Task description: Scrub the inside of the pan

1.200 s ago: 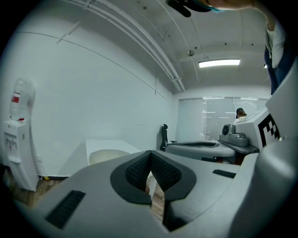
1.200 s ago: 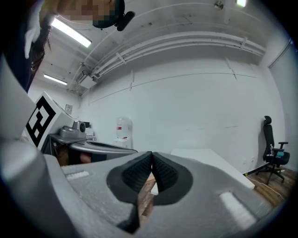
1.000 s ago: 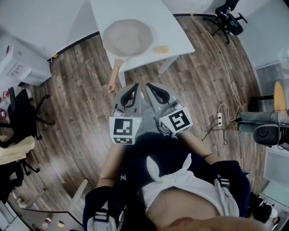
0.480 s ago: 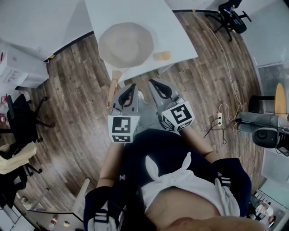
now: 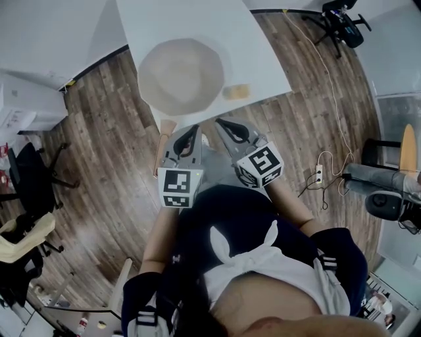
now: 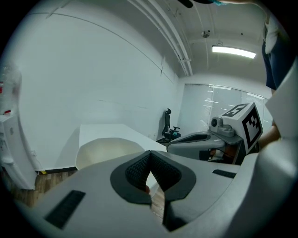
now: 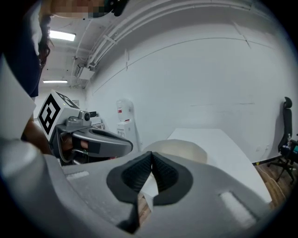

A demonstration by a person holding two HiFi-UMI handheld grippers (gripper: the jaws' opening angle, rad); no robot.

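Wood-plank flooring (image 5: 99, 164) surrounds a white table (image 5: 197, 20) where a pale pan (image 5: 181, 72) sits near the edge closest to the person. The left gripper (image 5: 189, 131) and right gripper (image 5: 223, 125) hover side by side short of the pan, each with its jaws pressed together on nothing. The pan's wooden handle (image 5: 166, 126) juts off the table just beside the left gripper's tip. A yellow sponge (image 5: 237, 91) lies just right of the pan. An office chair (image 5: 342, 20) stands well beyond the pan, far right.
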